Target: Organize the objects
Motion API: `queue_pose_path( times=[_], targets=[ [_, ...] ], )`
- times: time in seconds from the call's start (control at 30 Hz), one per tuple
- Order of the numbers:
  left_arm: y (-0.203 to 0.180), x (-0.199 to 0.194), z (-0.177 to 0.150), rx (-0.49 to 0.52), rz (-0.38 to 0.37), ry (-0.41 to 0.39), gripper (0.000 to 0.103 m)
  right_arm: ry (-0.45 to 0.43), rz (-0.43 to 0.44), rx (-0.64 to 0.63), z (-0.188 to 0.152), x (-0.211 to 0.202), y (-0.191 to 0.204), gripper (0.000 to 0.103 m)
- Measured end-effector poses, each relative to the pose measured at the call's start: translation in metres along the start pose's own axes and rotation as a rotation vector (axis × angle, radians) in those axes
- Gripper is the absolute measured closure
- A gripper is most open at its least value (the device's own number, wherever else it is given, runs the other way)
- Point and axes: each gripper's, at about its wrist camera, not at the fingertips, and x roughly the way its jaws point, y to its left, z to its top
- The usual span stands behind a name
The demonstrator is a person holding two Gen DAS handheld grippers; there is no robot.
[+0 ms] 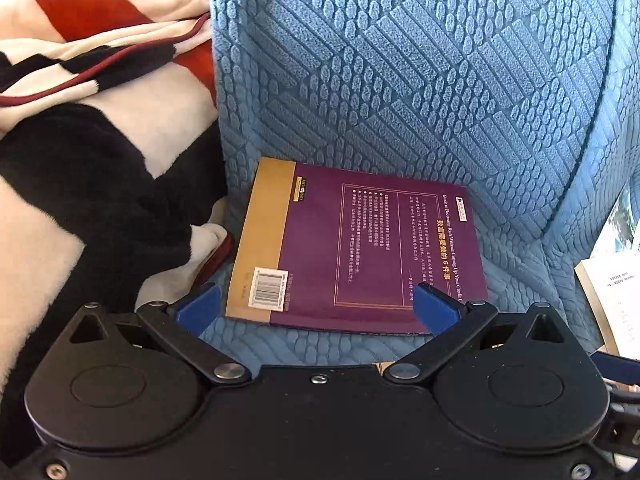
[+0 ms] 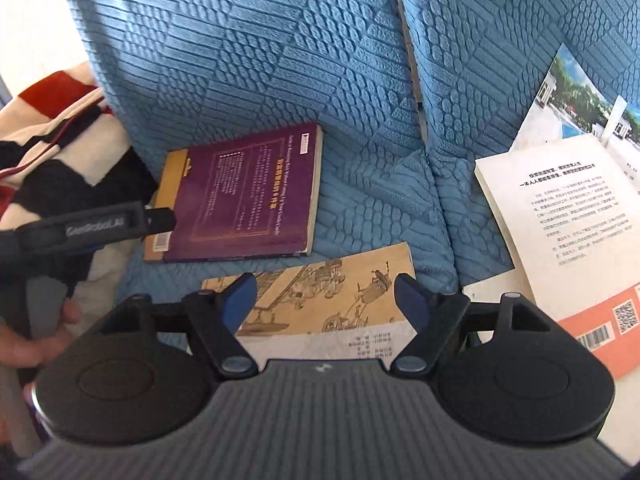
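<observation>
Both grippers wide open, holding nothing.
Left gripper (image 1: 316,304) over purple book (image 1: 360,248) flat on sofa (image 1: 400,60); right gripper (image 2: 326,300) above tan book (image 2: 320,292), beside white book (image 2: 560,220).

Left tool (image 1: 316,306): both blue fingers (image 1: 434,308) are spread wide apart, with nothing between the pads. The black linkage arms are splayed outward from the body. The tool points forward and slightly downward. In the right wrist view, the left tool (image 2: 158,218) appears from the side at the left edge, extending to the right, its dark housing lettered along the side.

Right tool (image 2: 324,300): both blue fingers (image 2: 240,300) are spread apart, with nothing gripped between them. The tool points forward and downward.

The person's left hand (image 2: 32,340) shows at the lower left of the right wrist view, fingers wrapped around the left tool's handle.
</observation>
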Motion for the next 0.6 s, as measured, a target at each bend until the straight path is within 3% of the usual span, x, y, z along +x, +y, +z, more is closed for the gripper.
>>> queue_pose_path(
  times=[0.2, 0.37, 0.5, 0.6],
  targets=[
    [0.001, 0.015, 0.008, 0.005, 0.020, 0.003, 0.001, -0.034, -0.016, 0.047, 0.013, 0.014, -0.002, 0.028],
    [0.011, 0.036, 0.013, -0.053, -0.014, 0.072, 0.001, -0.025, 0.020, 0.095, 0.021, 0.032, -0.008, 0.029],
    [0.023, 0.052, 0.016, -0.104, -0.047, 0.124, 0.001, 0.000, 0.056, 0.038, 0.023, 0.048, -0.004, 0.029],
    [0.026, 0.063, 0.020, -0.090, -0.068, 0.152, 0.001, 0.012, 0.061, -0.002, 0.025, 0.062, 0.001, 0.029]
  ],
)
